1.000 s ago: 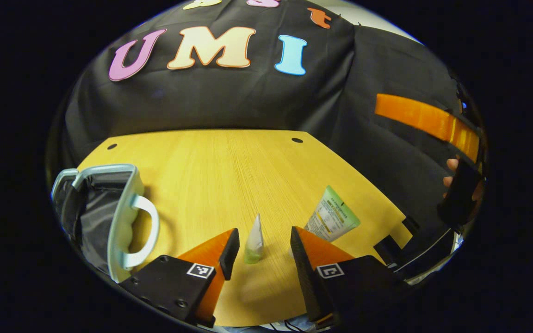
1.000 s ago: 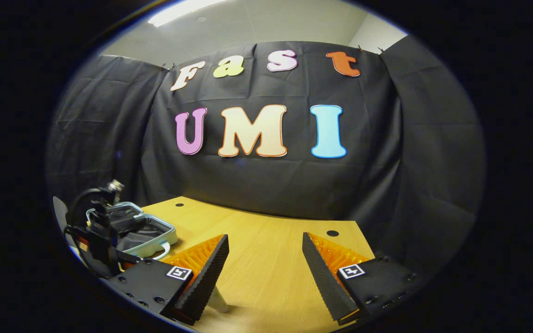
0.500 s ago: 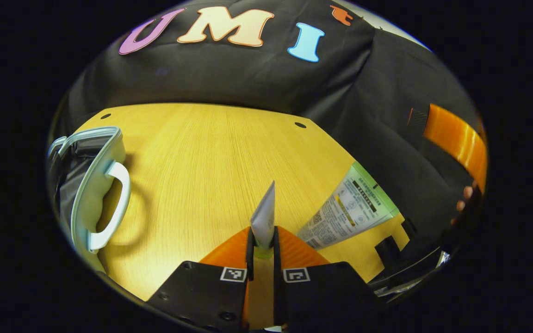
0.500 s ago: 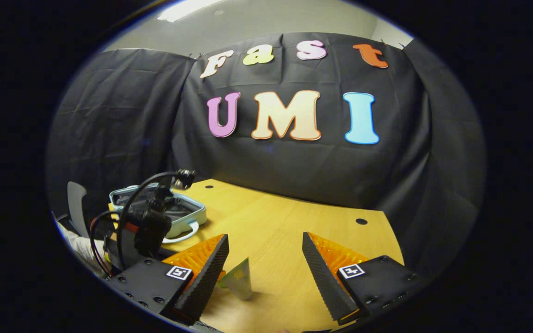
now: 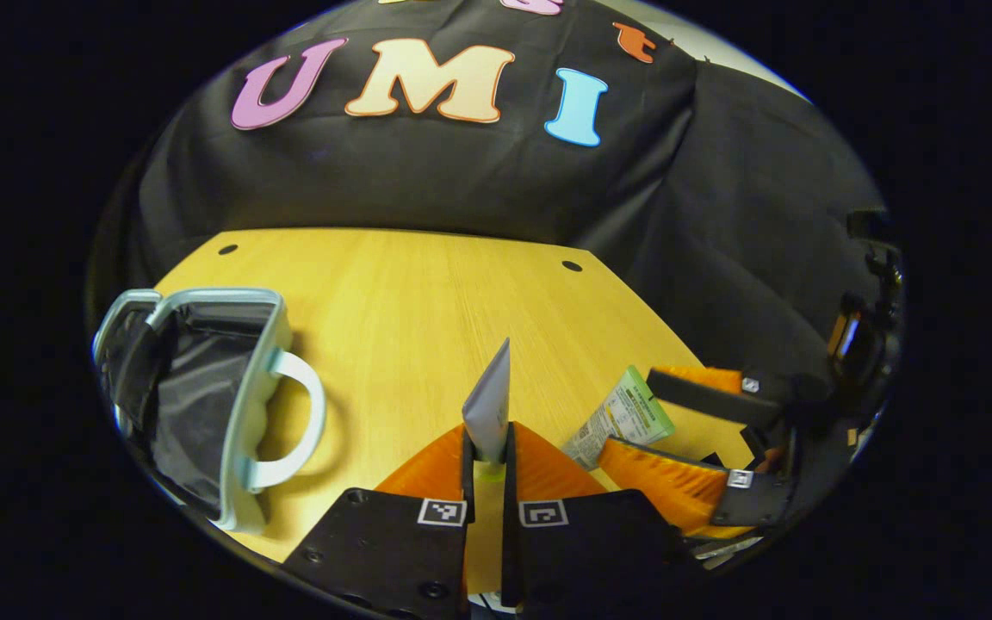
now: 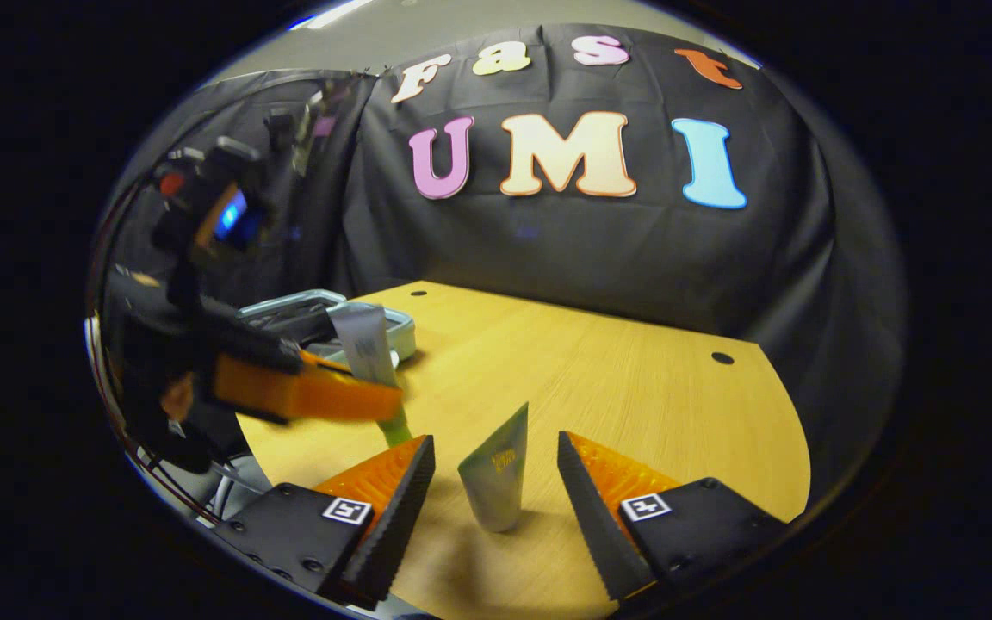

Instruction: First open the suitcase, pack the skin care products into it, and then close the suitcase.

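Observation:
My left gripper (image 5: 487, 448) is shut on a small grey tube (image 5: 489, 405) with a green cap, held crimped end up above the yellow table (image 5: 427, 293). The open pale-blue suitcase (image 5: 203, 396) lies to its left, dark lining showing and handle toward the table's middle. In the right gripper view, my right gripper (image 6: 496, 504) is open, and a green tube (image 6: 498, 474) stands upright between its fingers without touching them. Farther left there, the left gripper (image 6: 380, 403) holds the grey tube (image 6: 362, 340) in front of the suitcase (image 6: 315, 310). In the left gripper view, the right gripper (image 5: 629, 420) brackets the green tube (image 5: 634, 403).
The table (image 6: 634, 379) is bare wood with small round holes near its far edge. Black cloth walls stand close behind and to the sides. A hand and cables sit behind the left gripper at the table's near left corner.
The left gripper closed on the small grey tube, then lifted it off the table. The right gripper came down and forward until the green tube stood between its open fingers.

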